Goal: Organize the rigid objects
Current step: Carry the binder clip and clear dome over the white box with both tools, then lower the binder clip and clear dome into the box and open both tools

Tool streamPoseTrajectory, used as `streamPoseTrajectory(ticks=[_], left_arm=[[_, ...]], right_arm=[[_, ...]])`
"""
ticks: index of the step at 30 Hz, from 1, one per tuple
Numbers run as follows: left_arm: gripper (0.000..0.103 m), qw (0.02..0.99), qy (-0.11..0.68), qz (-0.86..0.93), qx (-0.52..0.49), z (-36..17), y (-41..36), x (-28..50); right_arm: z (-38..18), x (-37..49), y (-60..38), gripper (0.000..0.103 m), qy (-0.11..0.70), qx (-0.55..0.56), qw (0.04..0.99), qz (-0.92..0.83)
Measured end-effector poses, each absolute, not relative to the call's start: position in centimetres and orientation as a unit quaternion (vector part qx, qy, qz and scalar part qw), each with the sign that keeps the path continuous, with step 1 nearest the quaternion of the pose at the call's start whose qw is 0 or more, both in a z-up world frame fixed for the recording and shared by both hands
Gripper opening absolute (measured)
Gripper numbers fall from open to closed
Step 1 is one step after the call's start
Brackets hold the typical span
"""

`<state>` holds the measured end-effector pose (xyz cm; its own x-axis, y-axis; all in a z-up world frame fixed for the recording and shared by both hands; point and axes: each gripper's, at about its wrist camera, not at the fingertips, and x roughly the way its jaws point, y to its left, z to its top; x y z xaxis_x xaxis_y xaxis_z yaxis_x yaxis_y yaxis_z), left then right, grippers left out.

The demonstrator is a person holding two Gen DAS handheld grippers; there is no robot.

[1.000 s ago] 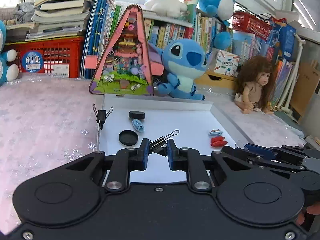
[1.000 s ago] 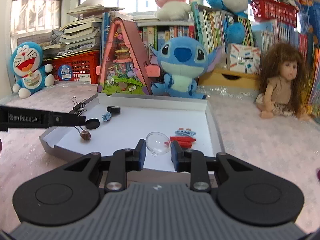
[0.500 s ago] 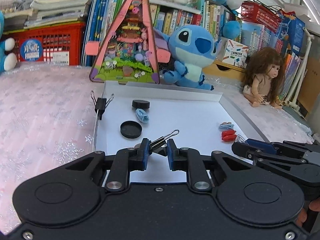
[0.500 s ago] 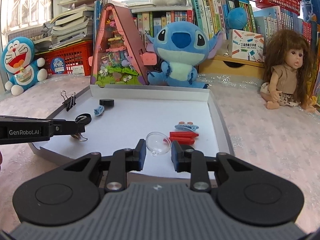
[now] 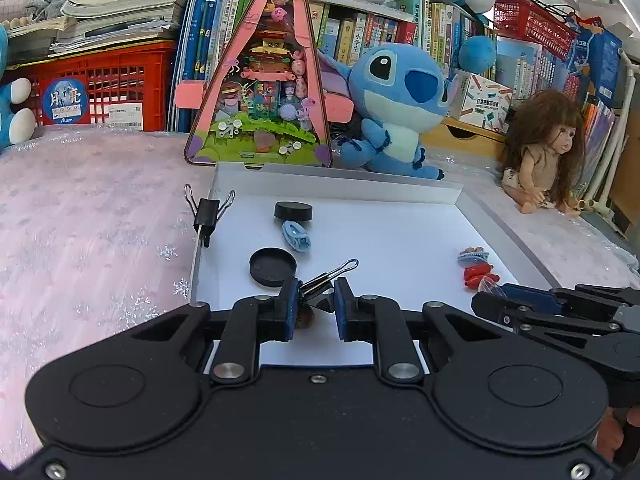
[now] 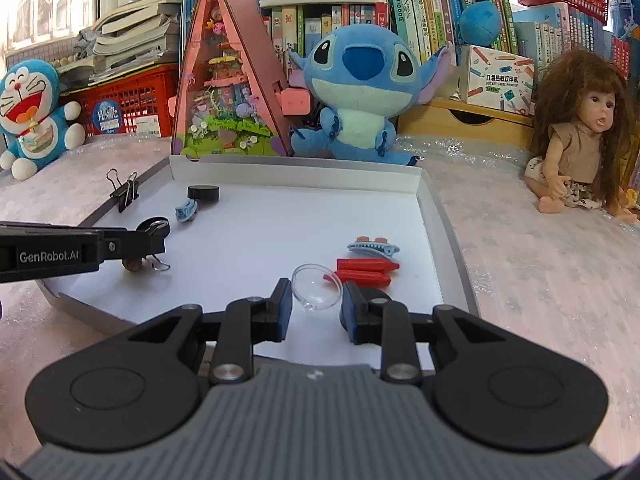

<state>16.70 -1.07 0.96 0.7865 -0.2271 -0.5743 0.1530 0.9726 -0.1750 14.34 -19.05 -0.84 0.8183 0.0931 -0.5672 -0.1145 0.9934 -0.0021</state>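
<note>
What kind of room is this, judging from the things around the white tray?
Most likely a child's room or play corner at home. Shelves of books line the back, soft toys such as the blue plush and a doll sit around the tray, and stacked papers rest on a red crate.

The left gripper [image 6: 158,240] arm reads "GenRobot.AI" in white letters. A round blue sticker [image 5: 65,101] on the red crate [image 5: 120,80] reads "Moon" under two large characters

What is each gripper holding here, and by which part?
Left gripper: a binder clip, pinched at its black body, wire handle sticking out. Right gripper: a clear plastic dome, gripped across its rim.
</note>
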Motion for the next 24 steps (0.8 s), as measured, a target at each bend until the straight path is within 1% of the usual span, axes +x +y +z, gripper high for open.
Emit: streamPoseTrajectory(ticks=[21, 23, 24], left_arm=[[0.018, 0.941, 0.321, -0.087, -0.065, 0.2, -0.9, 18.0], [0.018, 0.94, 0.322, -0.086, -0.067, 0.3, -1.0, 18.0], [0.018, 0.941, 0.321, -0.088, -0.066, 0.3, -1.0, 18.0]], right_arm=[[-0.9, 15.4, -19.0, 0.032, 0.304, -0.021, 0.951, 0.047], [-0.9, 15.4, -19.0, 0.038, 0.303, -0.02, 0.952, 0.048], [-0.9, 15.4, -19.1, 0.038, 0.303, -0.018, 0.952, 0.049]])
